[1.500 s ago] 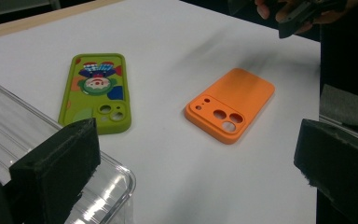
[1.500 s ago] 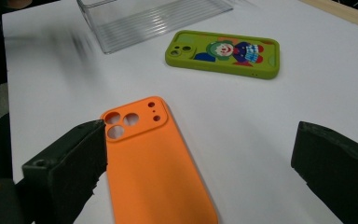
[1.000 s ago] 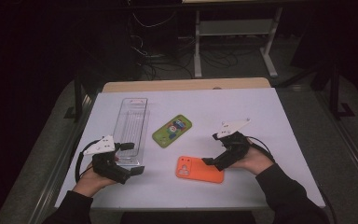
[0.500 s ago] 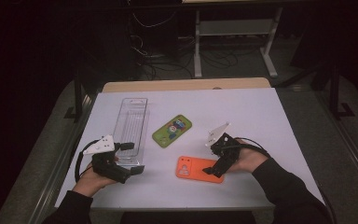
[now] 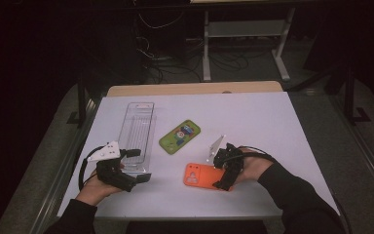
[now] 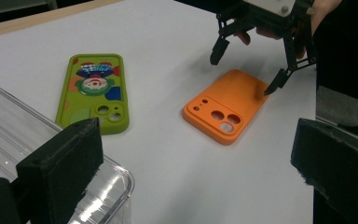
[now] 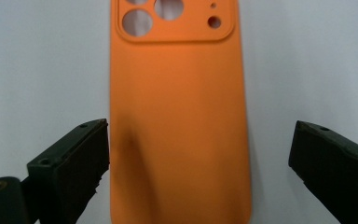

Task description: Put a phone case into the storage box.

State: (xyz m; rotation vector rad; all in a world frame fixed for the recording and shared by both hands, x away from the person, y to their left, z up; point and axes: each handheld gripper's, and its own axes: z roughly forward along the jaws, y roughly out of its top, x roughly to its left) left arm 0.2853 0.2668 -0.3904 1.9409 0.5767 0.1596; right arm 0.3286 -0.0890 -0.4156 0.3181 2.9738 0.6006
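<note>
While the right gripper (image 5: 222,170) hangs over the orange phone case (image 5: 202,175) in the high view, the left gripper (image 5: 135,165) sits at the near end of the clear tray (image 5: 137,127); white table (image 5: 253,122), dark room behind. Left gripper view: jaws spread wide, holding nothing, green phone case (image 6: 94,91) nearby. Right gripper view: jaws wide apart, straddling the orange case, not touching. Risk: flat case on smooth top, pads may slide off its thin edges or push it away.

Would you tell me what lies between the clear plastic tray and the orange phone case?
The green phone case lies between the clear tray and the orange phone case, clearest in the high view.
</note>
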